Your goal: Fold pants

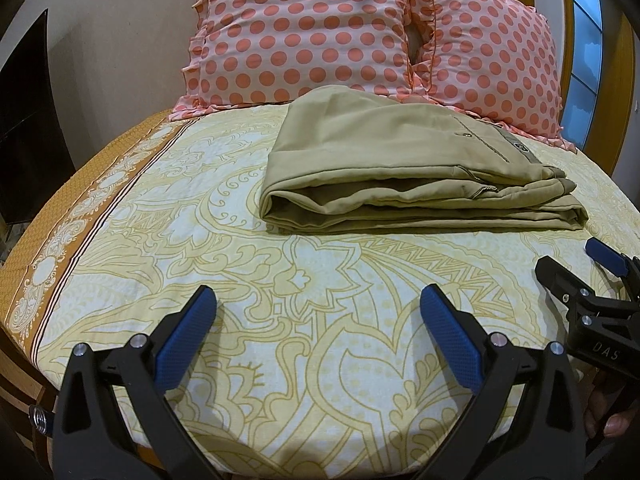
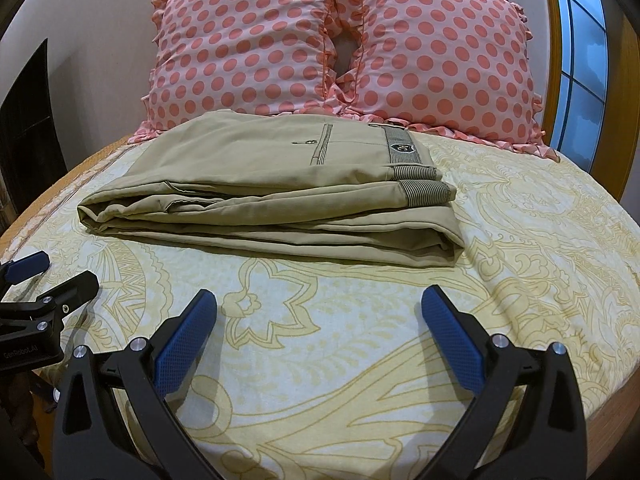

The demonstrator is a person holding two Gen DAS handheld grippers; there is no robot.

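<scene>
Khaki pants (image 1: 404,168) lie folded in a flat stack of layers on the bed, with the striped waistband and back pocket on top toward the right (image 2: 280,184). My left gripper (image 1: 318,300) is open and empty, above the sheet in front of the pants. My right gripper (image 2: 318,300) is open and empty too, in front of the pants. The right gripper also shows at the right edge of the left wrist view (image 1: 576,264). The left gripper shows at the left edge of the right wrist view (image 2: 56,270).
The bed has a yellow patterned sheet (image 1: 280,360) with a brown border on the left (image 1: 52,280). Two pink polka-dot pillows (image 2: 248,48) (image 2: 444,60) stand against the wall behind the pants. A window (image 2: 580,60) is at the right.
</scene>
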